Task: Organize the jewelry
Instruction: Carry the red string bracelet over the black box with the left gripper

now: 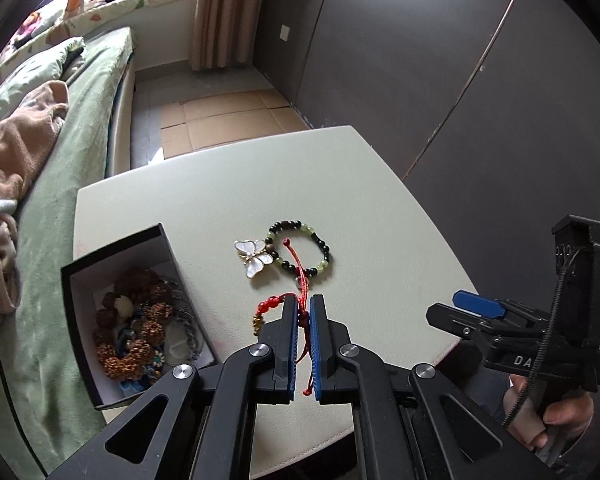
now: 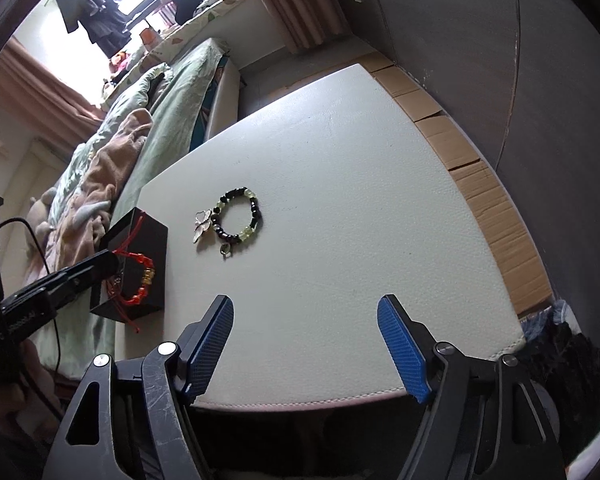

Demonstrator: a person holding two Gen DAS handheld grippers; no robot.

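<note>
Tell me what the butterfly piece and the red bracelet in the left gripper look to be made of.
Butterfly piece: glossy white wings in gold-coloured edging, likely enamel or shell on metal; the sheen suggests it. Red bracelet: thin braided cord, limp and knotted, with small red and gold-coloured beads, probably glass or plastic. The left gripper pinches its cord.

Red cord bracelet [image 1: 296,280] with gold beads; beaded bracelet [image 1: 302,250] black and pale green; butterfly brooch [image 1: 254,257] white, gold-edged; box [image 1: 120,312] black outside, white inside; table [image 1: 340,184] off-white.

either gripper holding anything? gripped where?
Left gripper: jaws shut on the red bracelet, pinching its cord; the beads hang free. Right gripper: open, holds nothing.
</note>
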